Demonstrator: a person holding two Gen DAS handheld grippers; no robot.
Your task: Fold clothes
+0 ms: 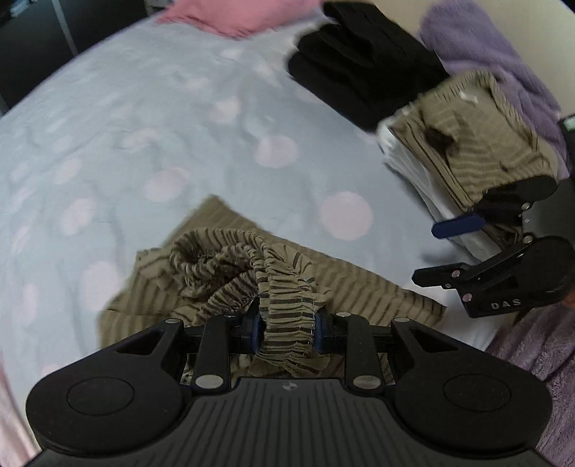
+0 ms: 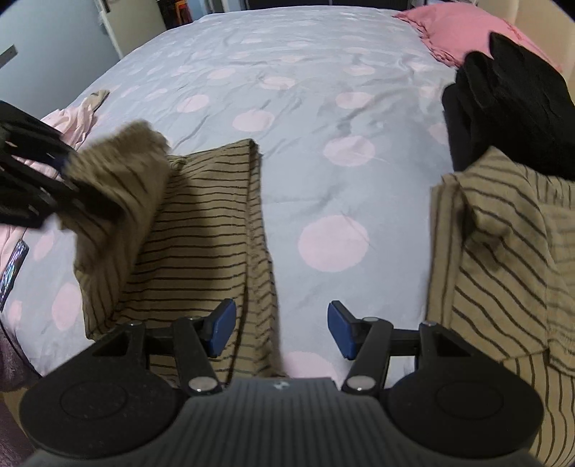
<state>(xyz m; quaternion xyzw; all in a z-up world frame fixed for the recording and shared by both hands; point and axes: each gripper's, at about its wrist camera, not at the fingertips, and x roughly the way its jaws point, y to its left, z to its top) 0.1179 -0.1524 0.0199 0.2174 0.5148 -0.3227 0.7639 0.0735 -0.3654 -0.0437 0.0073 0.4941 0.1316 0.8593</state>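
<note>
**A:** Trousers (image 1: 230, 273), khaki with thin dark stripes, lying on the bed (image 1: 125, 143). One leg is spread flat on the cover; the gathered elastic waistband is bunched up and pinched between the blue pads of the left hand-held gripper (image 1: 287, 332).

**B:** And the right hand-held gripper (image 2: 282, 328)?

**A:** Jaws standing wide with nothing between them, hovering over the flat leg's near edge and the cover. From its camera the lifted part of the cloth at left is smeared by motion, so its folds are hard to read (the left one there is only a dark blur).

**B:** Fabric?

**A:** Thin, soft, creased; the waistband is ruched into tight ribs. The cover is pale blue with large pink dots, lightly wrinkled.

**B:** What else is around?

**A:** On the right, a folded stack: a striped top (image 1: 478, 143) in the same khaki sits on something white (image 1: 413, 169), of which only the layered edges show. Beyond it, a pile of black clothes (image 1: 359, 68), their shapes lost in the darkness. A fluffy purple blanket (image 1: 503, 46) runs along the right edge, cut off by the frame. A pink pillow (image 2: 467, 32) lies at the far end of the bed.
</note>
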